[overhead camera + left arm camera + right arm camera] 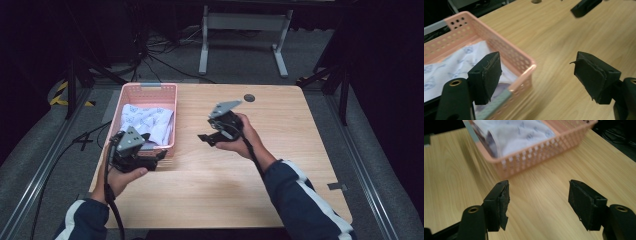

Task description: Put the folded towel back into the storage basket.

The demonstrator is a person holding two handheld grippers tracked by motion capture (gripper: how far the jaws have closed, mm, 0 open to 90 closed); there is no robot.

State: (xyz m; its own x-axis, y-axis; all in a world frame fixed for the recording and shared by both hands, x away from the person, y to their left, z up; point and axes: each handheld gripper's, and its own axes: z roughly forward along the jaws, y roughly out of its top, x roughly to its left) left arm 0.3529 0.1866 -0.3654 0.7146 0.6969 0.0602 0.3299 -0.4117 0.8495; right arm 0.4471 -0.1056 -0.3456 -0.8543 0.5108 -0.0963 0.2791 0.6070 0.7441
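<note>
Black pads of the left tongs (537, 80) stand apart and empty at the pink basket's (167, 102) near corner. Right tongs (537, 206) are released too, over bare bench (240, 175). White patterned cloth (147, 122) lies folded inside the basket by the bench's left edge. Depositing looks finished; next, both hands need only withdraw clear.

Left gripper (159, 156) and right gripper (204, 138): jaws spread wide, nothing between; tips facing each other.

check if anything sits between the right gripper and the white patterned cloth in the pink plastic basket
Yes: the near perforated wall of the pink plastic basket stands between the open right gripper and the white patterned cloth. Only bare wooden table lies before that wall.
</note>
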